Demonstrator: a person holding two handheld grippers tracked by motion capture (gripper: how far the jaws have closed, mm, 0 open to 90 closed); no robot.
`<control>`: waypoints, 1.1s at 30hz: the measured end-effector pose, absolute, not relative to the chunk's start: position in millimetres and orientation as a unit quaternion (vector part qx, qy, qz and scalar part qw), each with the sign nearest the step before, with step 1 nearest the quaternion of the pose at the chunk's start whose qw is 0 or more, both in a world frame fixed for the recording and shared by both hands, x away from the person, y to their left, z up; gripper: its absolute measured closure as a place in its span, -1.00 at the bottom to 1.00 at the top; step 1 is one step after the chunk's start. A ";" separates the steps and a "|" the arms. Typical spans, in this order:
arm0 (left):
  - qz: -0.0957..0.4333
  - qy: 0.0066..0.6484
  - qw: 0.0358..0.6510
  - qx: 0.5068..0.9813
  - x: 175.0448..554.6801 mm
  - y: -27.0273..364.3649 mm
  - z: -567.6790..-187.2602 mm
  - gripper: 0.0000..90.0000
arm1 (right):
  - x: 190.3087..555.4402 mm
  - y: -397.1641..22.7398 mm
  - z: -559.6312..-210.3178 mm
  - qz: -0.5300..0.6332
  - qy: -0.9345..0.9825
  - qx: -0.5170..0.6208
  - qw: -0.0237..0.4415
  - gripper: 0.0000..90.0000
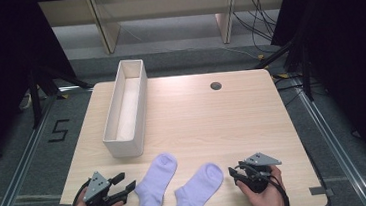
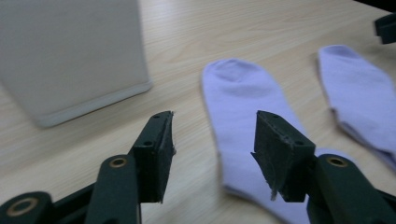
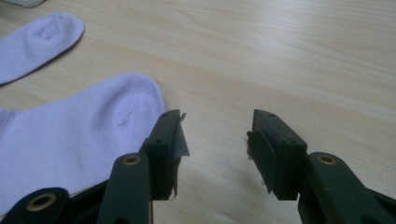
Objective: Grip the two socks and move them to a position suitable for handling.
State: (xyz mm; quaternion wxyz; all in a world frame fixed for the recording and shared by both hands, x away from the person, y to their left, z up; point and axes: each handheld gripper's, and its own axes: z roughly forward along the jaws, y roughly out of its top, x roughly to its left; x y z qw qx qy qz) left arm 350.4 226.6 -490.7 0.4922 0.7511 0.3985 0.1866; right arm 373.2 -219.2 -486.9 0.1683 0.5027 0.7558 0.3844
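Two pale lilac socks lie flat near the table's front edge. The left sock (image 1: 157, 180) (image 2: 243, 116) is just right of my left gripper (image 1: 123, 186) (image 2: 215, 149), which is open with the sock's lower part between and beyond its jaws. The right sock (image 1: 199, 189) (image 3: 70, 140) (image 2: 359, 93) lies left of my right gripper (image 1: 236, 172) (image 3: 217, 144), also open, over bare wood with the sock's toe beside its left jaw. Neither gripper holds anything.
A long, narrow white box (image 1: 127, 108) (image 2: 70, 56), open on top, stands on the left half of the wooden table (image 1: 212, 115). A small dark round hole (image 1: 215, 85) sits at the back right. Cables trail on the floor behind the table.
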 end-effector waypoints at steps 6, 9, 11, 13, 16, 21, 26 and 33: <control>0.125 0.355 0.505 0.777 345.1 191.2 -474.9 0.12 | 377.2 -214.4 -477.7 0.375 0.767 0.492 0.167 0.32; 0.112 0.336 0.502 0.789 345.0 180.5 -474.4 0.14 | 377.7 -210.5 -476.4 0.371 0.767 0.497 0.166 0.35; 0.099 0.316 0.488 0.807 345.5 169.0 -475.9 0.14 | 378.4 -205.4 -473.7 0.354 0.779 0.492 0.160 0.40; 0.092 0.311 0.483 0.813 344.9 163.2 -475.7 0.13 | 379.5 -204.7 -473.4 0.348 0.787 0.482 0.162 0.40; 0.086 0.295 0.482 0.820 343.8 154.1 -473.5 0.13 | 379.4 -196.5 -472.8 0.336 0.785 0.500 0.147 0.44; 0.066 0.268 0.467 0.840 348.4 133.4 -481.6 0.13 | 388.8 -190.3 -471.2 0.322 0.805 0.475 0.151 0.46; 0.059 0.241 0.452 0.857 350.8 112.7 -488.7 0.15 | 400.5 -180.6 -474.7 0.305 0.821 0.461 0.143 0.50; 0.061 0.215 0.421 0.879 352.9 101.3 -501.4 0.17 | 410.2 -170.8 -479.4 0.289 0.835 0.449 0.132 0.50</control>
